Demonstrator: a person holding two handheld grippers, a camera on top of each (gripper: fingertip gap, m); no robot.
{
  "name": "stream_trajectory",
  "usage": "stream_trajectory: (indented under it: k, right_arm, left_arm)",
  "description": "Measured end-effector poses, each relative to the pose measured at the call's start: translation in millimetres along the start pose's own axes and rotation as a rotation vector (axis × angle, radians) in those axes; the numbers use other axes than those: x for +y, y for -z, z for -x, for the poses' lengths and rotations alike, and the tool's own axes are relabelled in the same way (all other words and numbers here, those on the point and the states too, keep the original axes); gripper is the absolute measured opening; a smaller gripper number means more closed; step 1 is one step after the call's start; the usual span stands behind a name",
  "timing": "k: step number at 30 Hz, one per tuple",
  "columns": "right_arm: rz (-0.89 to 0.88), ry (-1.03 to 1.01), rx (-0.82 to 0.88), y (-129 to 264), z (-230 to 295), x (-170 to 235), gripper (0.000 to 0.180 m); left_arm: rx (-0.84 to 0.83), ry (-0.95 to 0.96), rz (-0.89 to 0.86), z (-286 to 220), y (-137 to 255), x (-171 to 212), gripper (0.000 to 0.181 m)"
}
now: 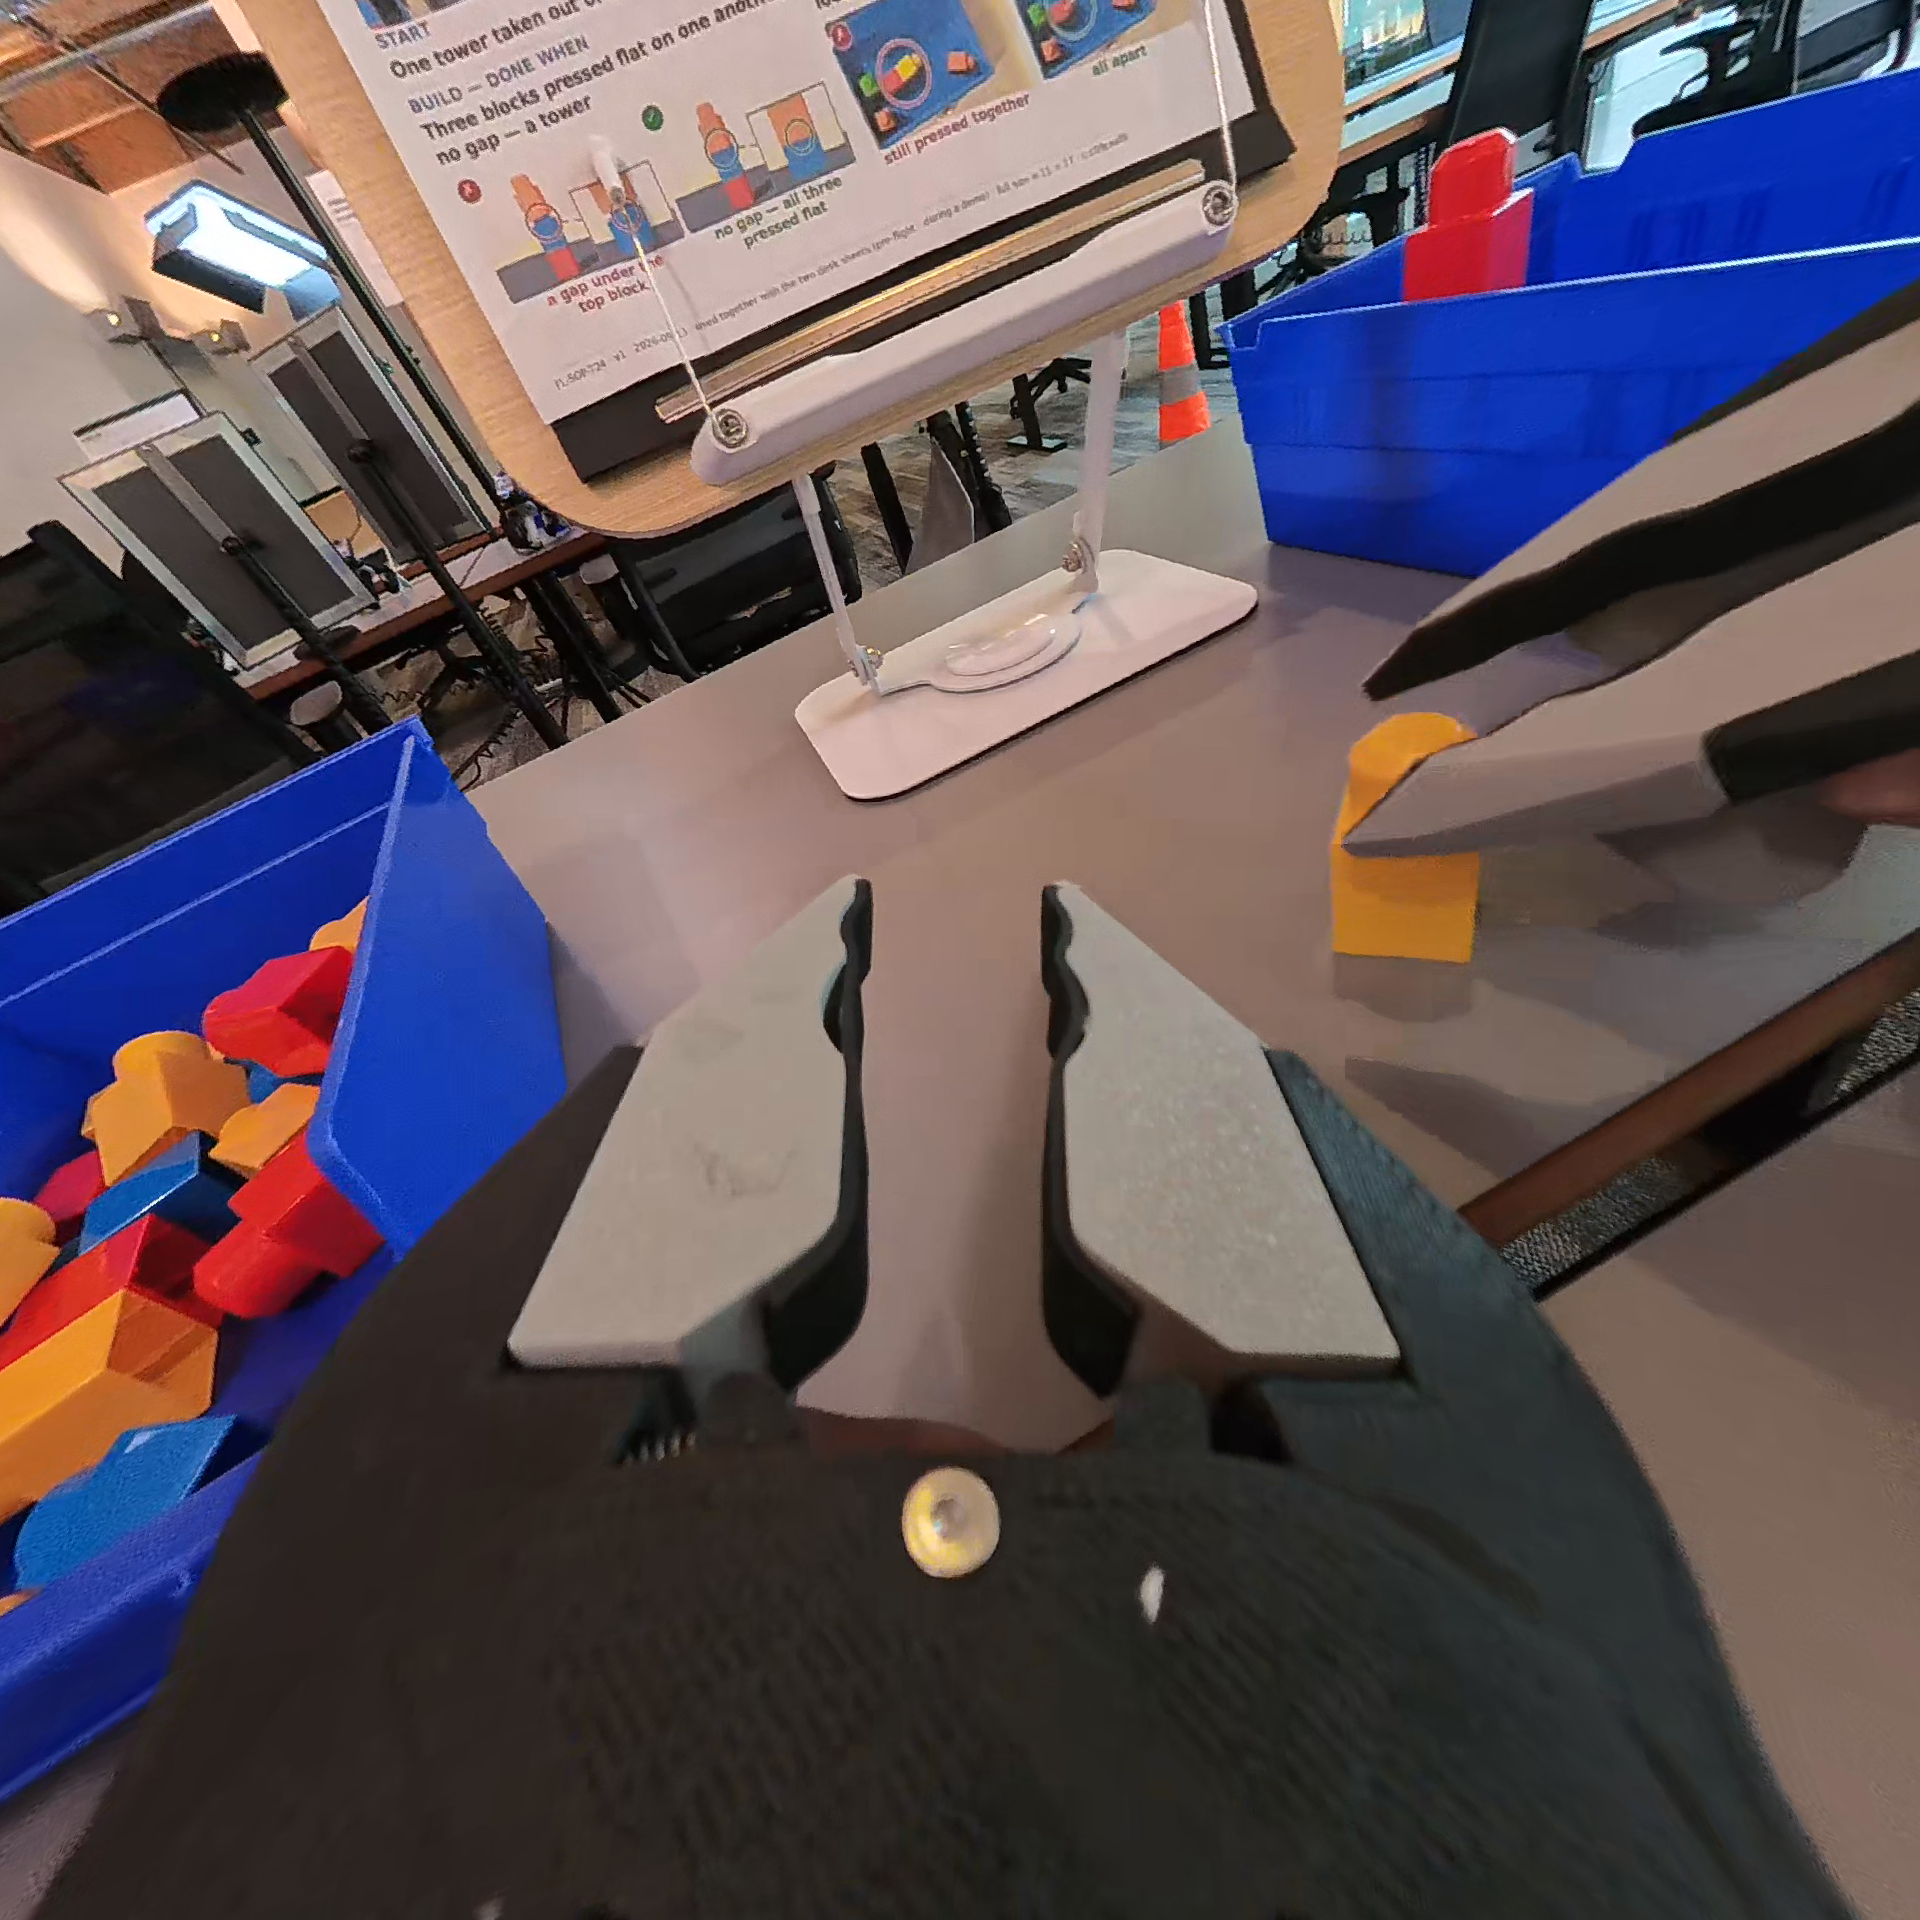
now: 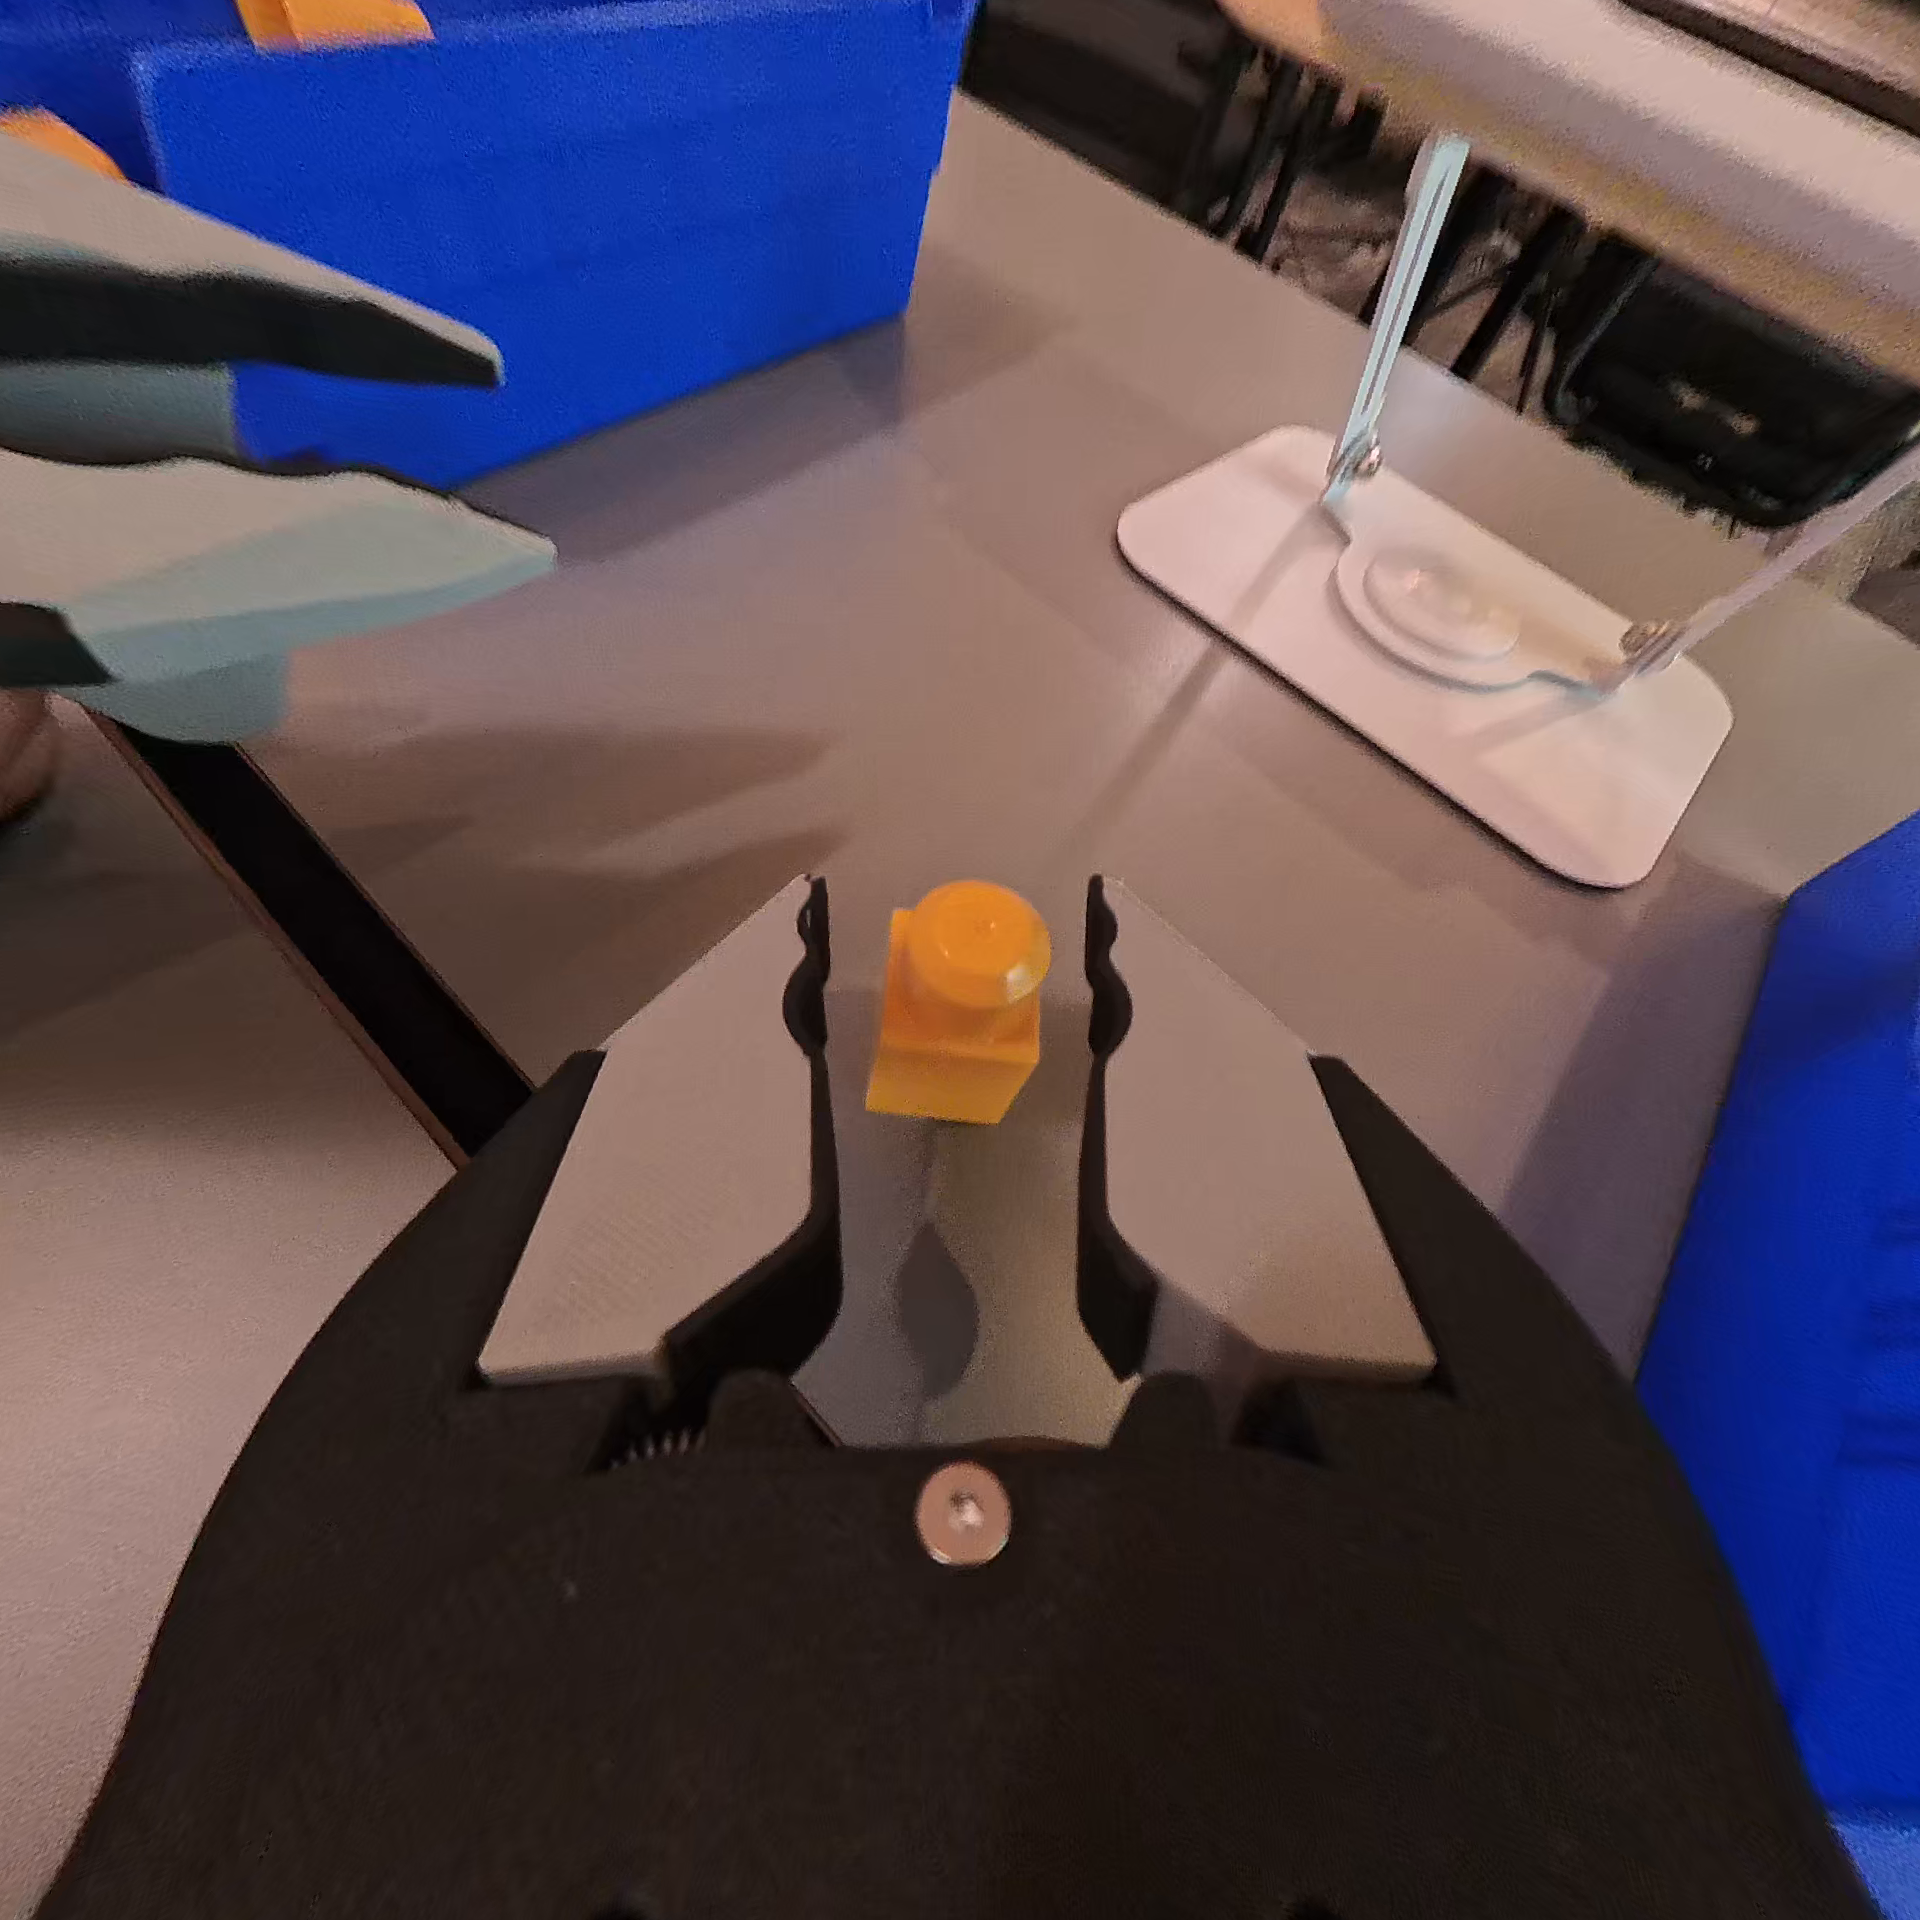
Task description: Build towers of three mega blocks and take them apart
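Your right gripper (image 2: 951,935) is nearest: jaws apart, straddling the orange block (image 2: 951,1023) with a gap on both sides, so nothing is gripped. That block stands upright on the grey table (image 2: 1039,520), stud up, alone. Your left gripper (image 1: 956,914) hangs over bare table, jaws parted, holding nothing. To its left, a blue bin (image 1: 447,997) holds loose red, orange and blue blocks (image 1: 208,1195). Far right, a second blue bin (image 1: 1507,416) has a red block (image 1: 1465,218) sticking up above its rim. White stand (image 1: 1023,665) sits mid-table behind the grippers, carrying a wooden board with an instruction sheet (image 1: 800,166). Both views are slightly blurred.
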State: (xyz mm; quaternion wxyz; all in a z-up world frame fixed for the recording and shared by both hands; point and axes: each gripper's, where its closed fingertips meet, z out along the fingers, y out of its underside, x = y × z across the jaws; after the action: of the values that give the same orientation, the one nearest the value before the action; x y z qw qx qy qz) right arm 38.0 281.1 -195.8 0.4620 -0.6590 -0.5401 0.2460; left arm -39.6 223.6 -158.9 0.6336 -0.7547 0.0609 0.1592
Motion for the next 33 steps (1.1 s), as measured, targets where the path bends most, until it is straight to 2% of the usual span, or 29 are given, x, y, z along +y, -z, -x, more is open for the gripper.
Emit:
stream_trajectory:
  k: [5,8,16,19,21,25,27,33]
  right_arm:
    - [-0.192,-0.008,0.024,20,-3,-32,0.044]
    - [-0.249,-0.035,0.029,27,-6,-39,0.041]
    - [-0.225,-0.082,-0.002,23,-6,-34,0.031]
    - [-0.224,-0.057,-0.006,24,-4,-35,0.002]
    - [-0.231,-0.044,-0.01,25,-2,-36,0.0]
    - [-0.24,-0.037,-0.005,26,-2,-38,0.0]
    - [-0.241,-0.04,-0.008,26,-1,-38,0.0]
    - [-0.233,-0.038,0.0,25,-2,-37,0.0]
  left_arm:
    - [0.001,0.013,-0.001,1,0,0,0.03]
    - [0.002,0.011,0.002,1,0,1,0.03]
    - [-0.006,0.019,-0.006,4,1,0,0.03]
    - [-0.014,0.013,-0.009,5,2,0,0.026]
    - [-0.026,0.009,-0.013,7,2,0,0.0]
    - [-0.026,0.02,-0.02,8,3,-1,0.0]
    - [-0.02,0.019,-0.023,7,4,-1,0.012]
    - [-0.031,0.022,-0.021,8,5,-1,0.014]
